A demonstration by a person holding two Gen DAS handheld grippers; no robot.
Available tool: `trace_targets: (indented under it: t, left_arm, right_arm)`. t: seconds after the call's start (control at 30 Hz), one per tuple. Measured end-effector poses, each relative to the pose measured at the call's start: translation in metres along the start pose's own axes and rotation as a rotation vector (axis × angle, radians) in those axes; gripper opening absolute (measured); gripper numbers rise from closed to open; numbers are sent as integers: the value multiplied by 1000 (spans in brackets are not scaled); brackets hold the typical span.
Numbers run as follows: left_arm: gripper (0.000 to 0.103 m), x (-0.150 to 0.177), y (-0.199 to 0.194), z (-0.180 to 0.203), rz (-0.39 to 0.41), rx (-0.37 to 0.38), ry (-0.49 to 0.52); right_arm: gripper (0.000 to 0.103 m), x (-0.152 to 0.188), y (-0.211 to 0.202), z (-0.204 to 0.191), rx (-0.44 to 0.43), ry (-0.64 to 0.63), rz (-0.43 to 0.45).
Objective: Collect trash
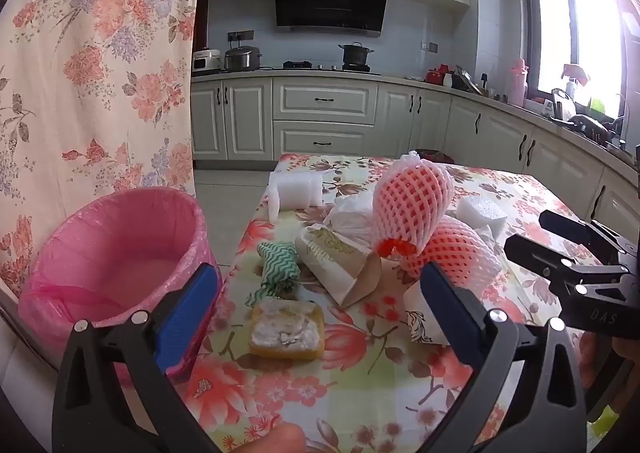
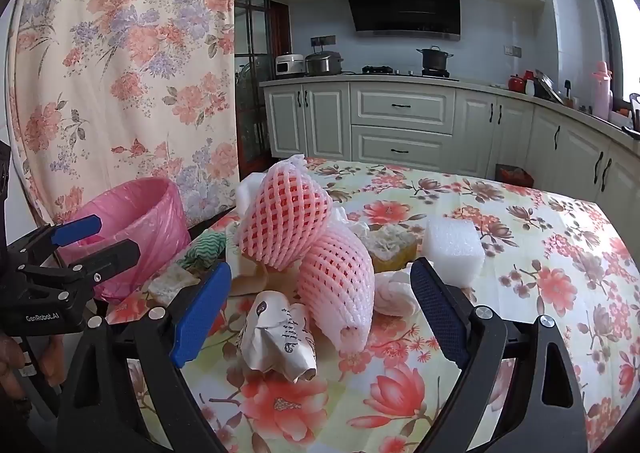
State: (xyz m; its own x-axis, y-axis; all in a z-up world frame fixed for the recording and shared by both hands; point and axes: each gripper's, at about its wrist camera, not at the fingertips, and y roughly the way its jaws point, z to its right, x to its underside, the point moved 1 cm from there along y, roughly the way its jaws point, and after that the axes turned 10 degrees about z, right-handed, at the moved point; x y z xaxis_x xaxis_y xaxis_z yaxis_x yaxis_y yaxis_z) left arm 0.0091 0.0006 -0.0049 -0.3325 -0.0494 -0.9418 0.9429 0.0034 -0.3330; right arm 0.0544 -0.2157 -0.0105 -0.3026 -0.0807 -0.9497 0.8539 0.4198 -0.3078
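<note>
Trash lies piled on a floral-clothed table (image 1: pixel 360 393). In the left wrist view my left gripper (image 1: pixel 318 307) is open, hovering just short of a yellow sponge (image 1: pixel 286 331). Behind the sponge are a green zigzag cloth (image 1: pixel 278 265), a torn paper bag (image 1: pixel 340 265) and two pink foam fruit nets (image 1: pixel 412 201). A pink-lined bin (image 1: pixel 116 253) stands left of the table. In the right wrist view my right gripper (image 2: pixel 320 311) is open, with a crumpled printed paper (image 2: pixel 280 337) and a pink foam net (image 2: pixel 336 293) lying ahead between its fingers, untouched.
A white foam block (image 2: pixel 452 249), a twisted white tissue (image 2: pixel 396 293) and a second sponge (image 2: pixel 392 249) lie to the right of the nets. A floral curtain (image 1: pixel 100 73) hangs behind the bin. Kitchen cabinets (image 1: pixel 320 117) run along the back and right.
</note>
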Motion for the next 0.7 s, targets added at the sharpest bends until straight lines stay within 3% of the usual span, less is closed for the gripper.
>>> trace_targets:
  t: [0.7]
  left_arm:
    - [98, 0, -2, 1, 1, -4, 6]
  right_arm:
    - [85, 0, 1, 0, 3, -1, 2]
